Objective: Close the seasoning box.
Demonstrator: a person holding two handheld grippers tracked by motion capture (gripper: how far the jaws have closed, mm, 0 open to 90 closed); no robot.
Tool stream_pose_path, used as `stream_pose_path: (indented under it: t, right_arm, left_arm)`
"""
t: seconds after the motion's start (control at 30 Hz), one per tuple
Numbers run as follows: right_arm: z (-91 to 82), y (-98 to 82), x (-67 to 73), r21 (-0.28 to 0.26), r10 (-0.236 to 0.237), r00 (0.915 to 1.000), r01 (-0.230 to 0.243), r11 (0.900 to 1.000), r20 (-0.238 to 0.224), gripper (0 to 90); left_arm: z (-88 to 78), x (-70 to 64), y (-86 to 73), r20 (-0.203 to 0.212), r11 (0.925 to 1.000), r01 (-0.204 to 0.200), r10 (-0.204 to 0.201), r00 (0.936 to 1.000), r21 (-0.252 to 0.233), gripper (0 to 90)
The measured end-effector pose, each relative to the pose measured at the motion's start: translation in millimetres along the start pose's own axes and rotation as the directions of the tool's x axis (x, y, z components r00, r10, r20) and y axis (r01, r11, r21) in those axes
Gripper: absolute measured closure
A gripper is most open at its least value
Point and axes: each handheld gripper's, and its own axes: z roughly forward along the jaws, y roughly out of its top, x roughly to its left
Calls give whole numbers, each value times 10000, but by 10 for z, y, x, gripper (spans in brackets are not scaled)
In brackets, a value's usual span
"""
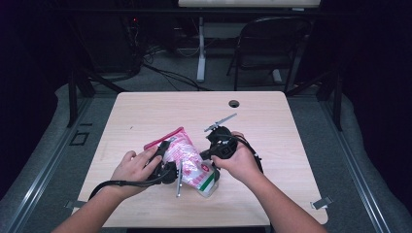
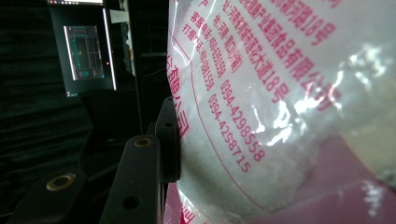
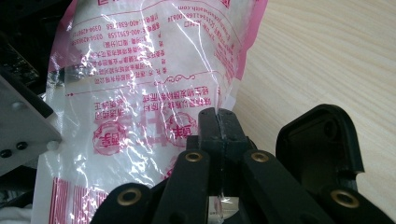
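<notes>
A clear plastic bag point(image 1: 187, 158) printed in pink and red and filled with white material lies tilted near the table's front middle. My left gripper point(image 1: 167, 167) grips it from the left. In the left gripper view one black pad point(image 2: 169, 140) presses into the bulging bag point(image 2: 280, 93), and the other jaw is hidden behind it. My right gripper point(image 1: 210, 161) comes in from the right. In the right gripper view its jaws point(image 3: 218, 123) are shut together with a strip of the bag's point(image 3: 149, 70) clear film pinched between them.
The light wood table point(image 1: 272, 126) has a cable hole point(image 1: 234, 103) at the back. A folding chair point(image 1: 272, 43) and desk legs stand beyond it. A lit monitor point(image 2: 86, 58) glows in the dark background of the left gripper view.
</notes>
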Motion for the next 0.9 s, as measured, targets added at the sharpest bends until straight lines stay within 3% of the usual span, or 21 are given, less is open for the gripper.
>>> stream_pose_path:
  t: [0.9]
  right_arm:
    - [21, -32, -10, -118, 59, 9999, -58, 9999, 90, 900]
  left_arm:
    - [-41, 19, 39, -312, 9984, -541, 547, 9980, 172, 641]
